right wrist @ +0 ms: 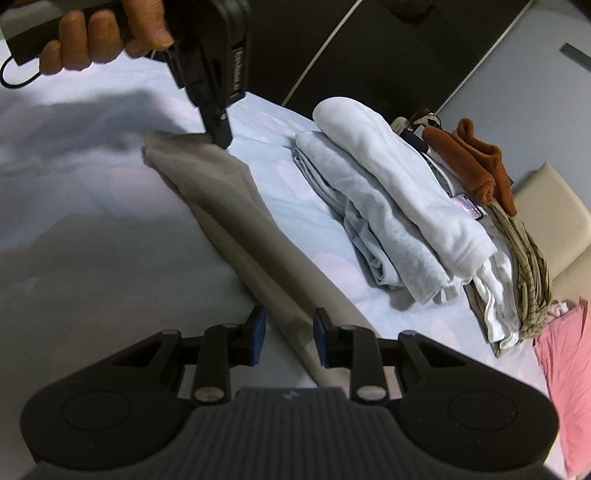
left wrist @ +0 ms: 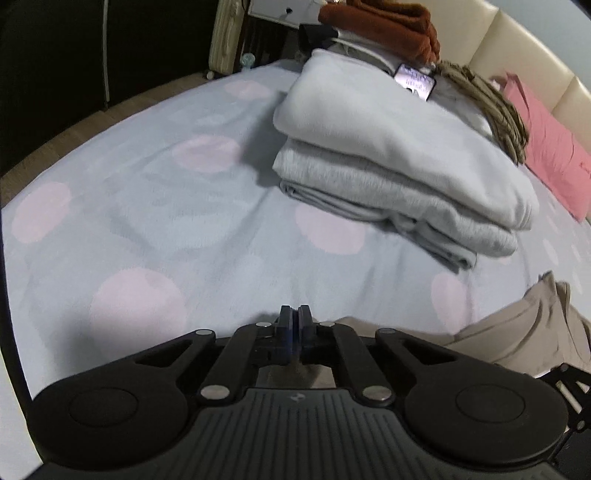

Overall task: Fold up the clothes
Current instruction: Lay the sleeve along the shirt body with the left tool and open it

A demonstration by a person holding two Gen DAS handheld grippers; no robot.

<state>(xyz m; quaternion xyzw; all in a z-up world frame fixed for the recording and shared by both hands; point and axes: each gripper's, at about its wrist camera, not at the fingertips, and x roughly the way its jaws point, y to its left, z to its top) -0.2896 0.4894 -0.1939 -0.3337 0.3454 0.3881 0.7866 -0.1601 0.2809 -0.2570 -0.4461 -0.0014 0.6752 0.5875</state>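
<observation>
the left gripper (left wrist: pixel 294 317) had its jaws clenched tight together, and from its own camera i could not tell whether any cloth was caught between them. seen from the right wrist, its tip (right wrist: pixel 221 134) came down onto the far end of the beige garment (right wrist: pixel 236 221), touching the fabric there, with a person's hand (right wrist: pixel 92 33) wrapped round the handle above.

the right gripper (right wrist: pixel 288 338) had its jaws parted, and the near end of that same beige garment ran straight between them; the blue pads (right wrist: pixel 258 332) stood just beside the cloth on either side, and i couldn't make out whether they pressed on it.

the garment lay as a long narrow strip on the bed (left wrist: pixel 147 206), stretching away from the right jaws toward the left ones. beyond and to the right of the right jaws sat a stack of folded clothes (right wrist: pixel 388 206), white and grey, with a rust-coloured piece (right wrist: pixel 476 162) behind it and a pink cloth (right wrist: pixel 565 369) further right.
</observation>
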